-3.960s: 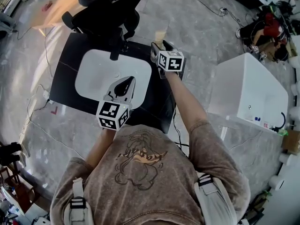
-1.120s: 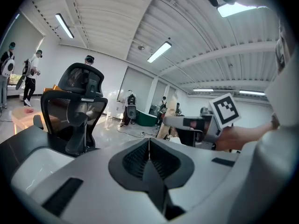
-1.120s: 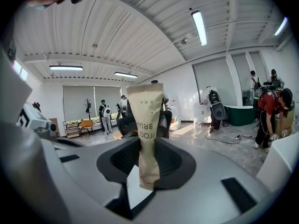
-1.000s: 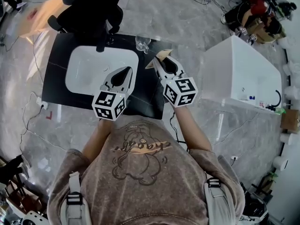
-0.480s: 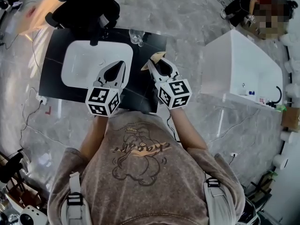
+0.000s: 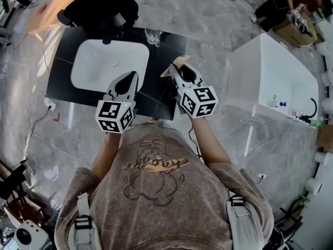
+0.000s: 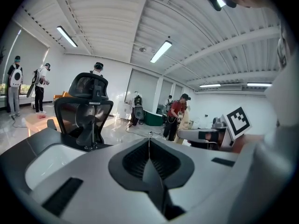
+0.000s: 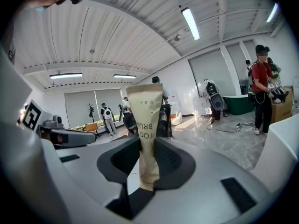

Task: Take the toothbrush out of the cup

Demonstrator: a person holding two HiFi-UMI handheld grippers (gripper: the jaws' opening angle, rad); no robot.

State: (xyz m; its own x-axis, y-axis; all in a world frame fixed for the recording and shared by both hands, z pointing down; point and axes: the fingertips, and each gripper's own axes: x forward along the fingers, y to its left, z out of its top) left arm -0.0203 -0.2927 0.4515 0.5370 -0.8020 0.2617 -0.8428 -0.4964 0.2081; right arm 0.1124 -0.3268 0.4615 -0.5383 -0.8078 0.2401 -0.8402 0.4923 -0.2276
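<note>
black table [image 6: 58, 72] | left gripper [image 7: 149, 143] near level, jaws together, empty | right gripper [image 8: 146, 143] jaws clamp toothbrush packet [image 8: 145, 115]

We record the toothbrush packet [image 8: 145, 125] as pale beige paper with brown lettering. The right gripper [image 8: 142, 146] and the left gripper [image 7: 149, 146] both have light grey shells and black ribbed pads. The left marker cube [image 6: 115, 117] and the right marker cube [image 6: 197, 101] are white with black square patterns. The table [image 6: 62, 72] is black, the basin [image 6: 104, 61] white, and the cup [image 6: 153, 35] clear glass. We note a black chair [image 6: 101, 4], a grey marbled floor [image 6: 208, 25] and a plain white cabinet [image 6: 270, 82]. The person's shirt [image 6: 156, 202] is mottled brown with a dark-lined drawing that has orange accents.
</note>
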